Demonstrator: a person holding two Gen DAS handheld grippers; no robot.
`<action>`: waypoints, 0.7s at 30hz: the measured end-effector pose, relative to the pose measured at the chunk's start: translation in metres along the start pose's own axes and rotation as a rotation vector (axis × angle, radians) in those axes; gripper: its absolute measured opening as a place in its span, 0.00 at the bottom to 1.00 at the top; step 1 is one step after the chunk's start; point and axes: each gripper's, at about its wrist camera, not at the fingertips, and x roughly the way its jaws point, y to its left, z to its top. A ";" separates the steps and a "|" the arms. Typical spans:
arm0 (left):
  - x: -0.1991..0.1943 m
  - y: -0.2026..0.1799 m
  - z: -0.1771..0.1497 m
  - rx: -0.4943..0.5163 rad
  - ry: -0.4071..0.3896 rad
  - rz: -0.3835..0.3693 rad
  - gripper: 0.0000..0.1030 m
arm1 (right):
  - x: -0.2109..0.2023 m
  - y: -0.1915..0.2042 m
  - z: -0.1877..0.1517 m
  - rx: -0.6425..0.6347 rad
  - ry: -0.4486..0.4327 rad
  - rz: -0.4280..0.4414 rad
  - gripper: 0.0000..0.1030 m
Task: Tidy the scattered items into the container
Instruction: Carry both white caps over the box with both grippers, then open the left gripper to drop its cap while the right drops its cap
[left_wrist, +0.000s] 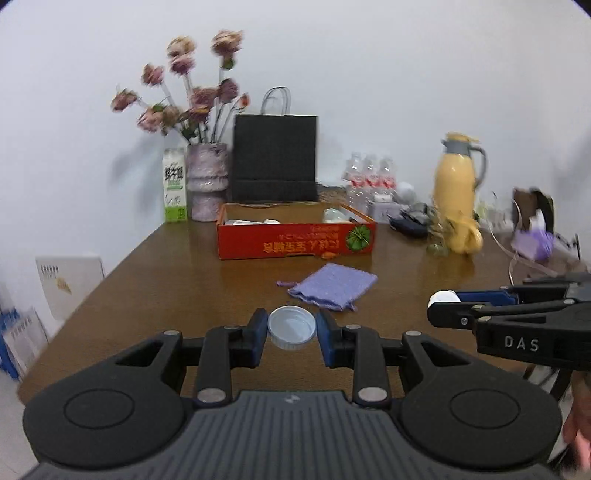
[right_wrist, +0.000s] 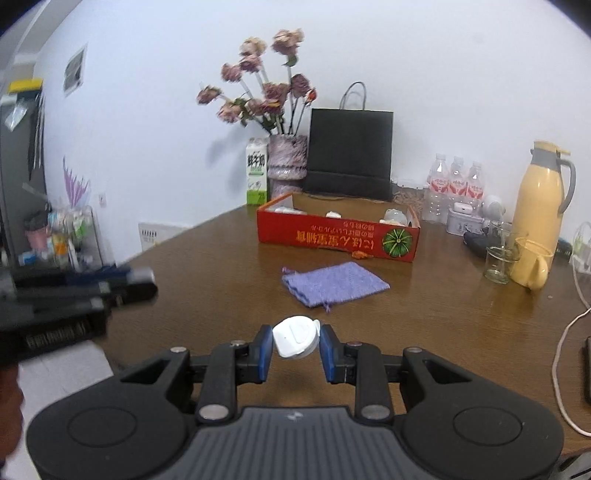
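My left gripper is shut on a round white-blue lid, held above the near part of the brown table. My right gripper is shut on a small white case; it also shows at the right of the left wrist view. A purple drawstring pouch lies flat on the table ahead of both grippers, also in the right wrist view. Beyond it stands the open red cardboard box, seen too in the right wrist view, with several small white items inside.
Behind the box stand a black paper bag, a vase of dried flowers and a milk carton. To the right are water bottles, a yellow jug, a yellow cup, a glass jar and cables.
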 end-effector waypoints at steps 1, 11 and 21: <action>0.007 0.003 0.005 -0.013 -0.011 0.009 0.29 | 0.007 -0.004 0.006 0.019 -0.008 0.001 0.25; 0.120 0.040 0.120 -0.051 -0.087 -0.068 0.29 | 0.093 -0.061 0.114 0.049 -0.094 0.072 0.25; 0.331 0.051 0.205 0.074 0.231 -0.204 0.29 | 0.281 -0.126 0.231 0.073 0.114 0.166 0.25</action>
